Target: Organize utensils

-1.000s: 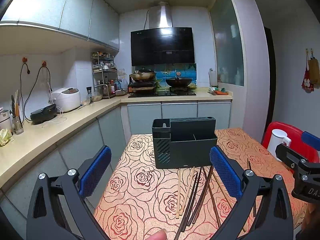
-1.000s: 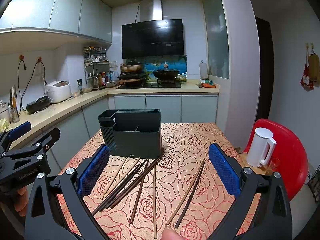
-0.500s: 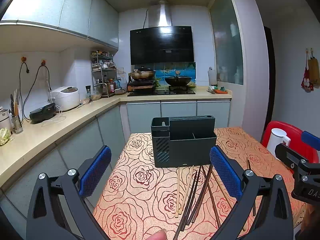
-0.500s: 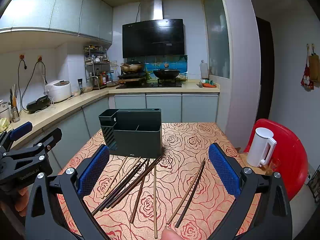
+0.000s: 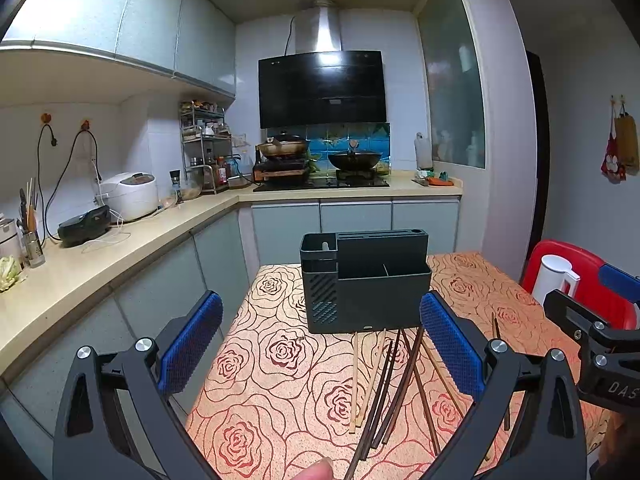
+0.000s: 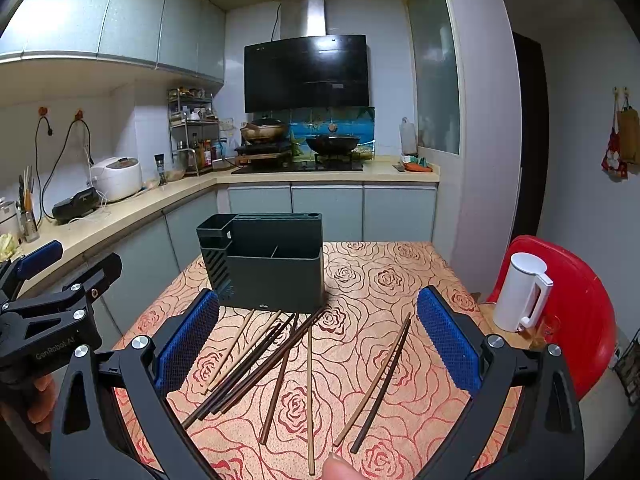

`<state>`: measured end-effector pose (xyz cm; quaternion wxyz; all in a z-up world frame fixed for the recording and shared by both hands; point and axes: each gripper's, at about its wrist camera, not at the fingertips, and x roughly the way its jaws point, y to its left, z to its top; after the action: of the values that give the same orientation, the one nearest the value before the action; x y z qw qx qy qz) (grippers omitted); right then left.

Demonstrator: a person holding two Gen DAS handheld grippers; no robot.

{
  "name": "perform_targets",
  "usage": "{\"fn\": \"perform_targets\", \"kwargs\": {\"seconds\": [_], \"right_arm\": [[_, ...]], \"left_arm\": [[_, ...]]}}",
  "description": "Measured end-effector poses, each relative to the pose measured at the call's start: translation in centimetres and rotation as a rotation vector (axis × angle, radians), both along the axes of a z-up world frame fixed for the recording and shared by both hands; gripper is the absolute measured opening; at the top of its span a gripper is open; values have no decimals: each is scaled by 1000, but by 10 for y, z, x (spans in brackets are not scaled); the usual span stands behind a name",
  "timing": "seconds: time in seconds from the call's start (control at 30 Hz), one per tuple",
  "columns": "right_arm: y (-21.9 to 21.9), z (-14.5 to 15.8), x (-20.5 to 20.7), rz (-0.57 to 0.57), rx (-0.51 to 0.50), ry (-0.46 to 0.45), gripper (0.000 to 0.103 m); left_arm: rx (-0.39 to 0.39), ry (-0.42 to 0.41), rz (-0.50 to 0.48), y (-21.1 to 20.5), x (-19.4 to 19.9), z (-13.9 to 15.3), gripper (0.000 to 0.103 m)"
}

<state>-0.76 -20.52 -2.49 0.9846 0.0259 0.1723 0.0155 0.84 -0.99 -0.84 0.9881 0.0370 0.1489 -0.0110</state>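
Observation:
A dark utensil holder [image 5: 365, 280] [image 6: 268, 262] with several compartments stands upright on the rose-patterned table [image 5: 280, 392] [image 6: 384, 280]. Several brown chopsticks [image 5: 384, 380] [image 6: 260, 360] lie scattered on the cloth in front of it; one pair [image 6: 380, 376] lies apart to the right. My left gripper [image 5: 320, 344] hovers open above the table's left side, nothing between its blue pads. My right gripper [image 6: 318, 340] is open too, above the chopsticks and short of the holder. Each gripper shows at the edge of the other's view.
A white kettle [image 6: 520, 292] stands beside a red chair [image 6: 580, 304] to the table's right. An L-shaped counter [image 5: 120, 248] runs along the left with a rice cooker [image 5: 128, 196]; the stove with pans [image 5: 320, 160] is at the back.
Both views have barely shifted; the holder sits a touch lower and closer in the left wrist view. Nothing was taken hold of or moved on the table.

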Motion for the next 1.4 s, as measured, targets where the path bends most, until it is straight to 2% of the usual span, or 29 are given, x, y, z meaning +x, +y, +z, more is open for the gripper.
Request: {"fn": "perform_targets", "kwargs": {"seconds": [1.03, 1.27, 1.4], "right_arm": [[0, -6, 12, -1, -5, 50, 96], [0, -13, 19, -10, -16, 76, 96], [-3, -20, 25, -17, -24, 103, 96]], "left_arm": [[4, 65, -22, -3, 8, -9, 96], [0, 118, -34, -3, 16, -19, 96], [22, 151, -32, -3, 25, -29, 96]]}}
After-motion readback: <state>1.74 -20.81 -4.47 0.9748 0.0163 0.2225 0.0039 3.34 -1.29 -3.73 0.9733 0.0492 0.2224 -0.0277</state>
